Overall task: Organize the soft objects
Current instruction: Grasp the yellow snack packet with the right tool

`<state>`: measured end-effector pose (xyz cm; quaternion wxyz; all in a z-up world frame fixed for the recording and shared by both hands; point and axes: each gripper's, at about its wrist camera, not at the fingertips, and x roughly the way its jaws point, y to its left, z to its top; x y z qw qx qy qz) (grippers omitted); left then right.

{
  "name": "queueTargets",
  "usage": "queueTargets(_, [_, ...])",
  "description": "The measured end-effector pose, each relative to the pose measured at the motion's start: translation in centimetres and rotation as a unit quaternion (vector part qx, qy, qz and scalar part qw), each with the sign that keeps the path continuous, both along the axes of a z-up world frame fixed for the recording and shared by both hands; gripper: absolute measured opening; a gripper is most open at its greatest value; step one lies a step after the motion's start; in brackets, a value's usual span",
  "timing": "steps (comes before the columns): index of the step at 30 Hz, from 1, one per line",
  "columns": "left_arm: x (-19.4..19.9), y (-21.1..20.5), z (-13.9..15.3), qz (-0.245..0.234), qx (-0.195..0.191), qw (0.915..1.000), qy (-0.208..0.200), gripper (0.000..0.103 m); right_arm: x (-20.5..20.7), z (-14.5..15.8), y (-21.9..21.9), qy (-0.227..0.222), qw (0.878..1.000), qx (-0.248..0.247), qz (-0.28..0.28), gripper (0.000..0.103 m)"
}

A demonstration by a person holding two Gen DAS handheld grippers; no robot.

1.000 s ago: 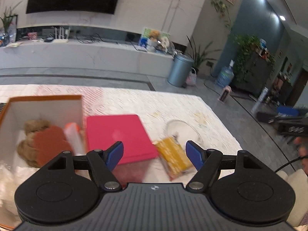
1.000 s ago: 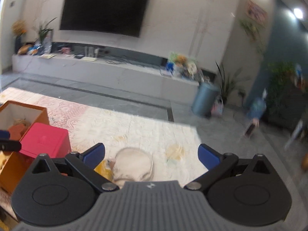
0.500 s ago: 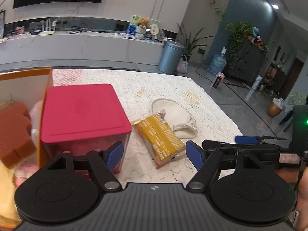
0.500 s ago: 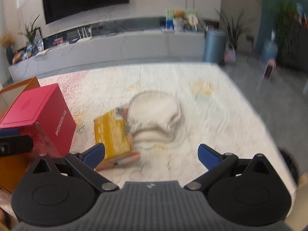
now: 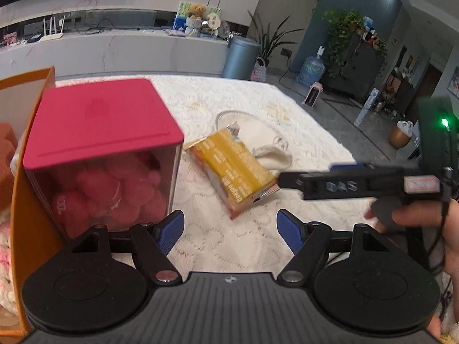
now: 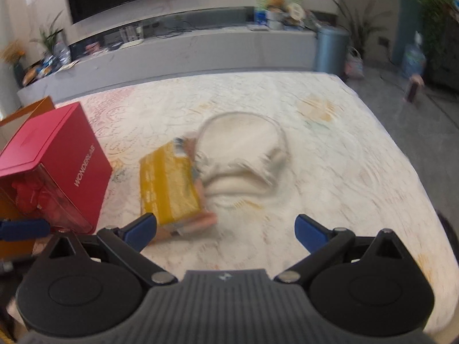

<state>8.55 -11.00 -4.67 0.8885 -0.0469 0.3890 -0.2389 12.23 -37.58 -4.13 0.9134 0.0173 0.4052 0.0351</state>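
Right hand-held gripper (image 6: pixel 225 226), agape, has dropped nearer yellow packet (image 6: pixel 167 185).

The orange box (image 5: pixel 31 200) runs off the left edge of the left wrist view, so its contents show only in part: a brown corner and some pink-white fluff. The red box (image 5: pixel 100 120) hides most of the orange box in the right wrist view. Motion blur smears the yellow packet (image 6: pixel 167 183) and the cream cloth item (image 6: pixel 243 154) there; the packet's print cannot be read. The packet covers the cloth's near edge.
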Motion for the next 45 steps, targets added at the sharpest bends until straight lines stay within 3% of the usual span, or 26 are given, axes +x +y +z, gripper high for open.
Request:
queueTargets(5, [0.4, 0.5, -1.9, 0.024, -0.003, 0.9985, 0.049, 0.086, 2.5, -1.4, 3.1, 0.02, 0.998, -0.014, 0.051, 0.1])
queueTargets(14, [1.0, 1.6, -2.8, 0.042, -0.002, 0.9956, 0.084, 0.086, 5.5, -5.1, 8.0, 0.041, 0.986, -0.135, 0.089, 0.1])
queueTargets(16, [1.0, 1.9, -2.9, 0.046, -0.002, 0.9952, 0.086, 0.086, 5.8, -5.2, 7.6, 0.037, 0.988, -0.124, 0.087, 0.099])
queueTargets(19, [0.9, 2.2, -2.9, 0.047, 0.0, 0.9948, 0.09, 0.086, 6.1, -5.1, 6.4, 0.05, 0.993, -0.079, 0.071, 0.084])
queueTargets(20, [0.9, 2.3, -2.9, 0.047, 0.0, 0.9948, 0.091, 0.086, 6.1, -5.0, 6.0, 0.055, 0.994, -0.058, 0.074, 0.074])
queueTargets(23, [0.8, 2.6, -2.9, 0.046, -0.004, 0.9944, 0.095, 0.086, 5.7, -4.8, 5.5, 0.064, 0.994, -0.042, 0.075, 0.065])
queueTargets(34, [1.0, 2.3, -2.8, 0.04, -0.008, 0.9941, 0.101, 0.086, 0.3, -3.9, 3.8, 0.107, 0.99, -0.052, 0.079, 0.065])
queueTargets(38, [0.9, 2.2, -2.6, 0.04, -0.006, 0.9943, 0.099, 0.086, 0.6, -4.0, 4.3, 0.093, 0.991, -0.061, 0.078, 0.071])
queueTargets(39, [0.9, 2.2, -2.6, 0.041, -0.006, 0.9943, 0.098, 0.086, 0.7, -3.9, 4.4, 0.088, 0.991, -0.061, 0.079, 0.079])
queueTargets(41, [0.9, 2.1, -2.5, 0.043, -0.007, 0.9942, 0.098, 0.086, 0.9, -3.9, 4.5, 0.08, 0.992, -0.057, 0.082, 0.085])
queueTargets(43, [0.9, 2.0, -2.5, 0.042, -0.006, 0.9944, 0.097, 0.086, 1.2, -4.2, 4.5, 0.085, 0.991, -0.054, 0.086, 0.084])
queueTargets(45, [0.8, 1.7, -2.5, 0.037, 0.0, 0.9949, 0.094, 0.086, 1.3, -4.4, 4.3, 0.089, 0.991, -0.055, 0.084, 0.07])
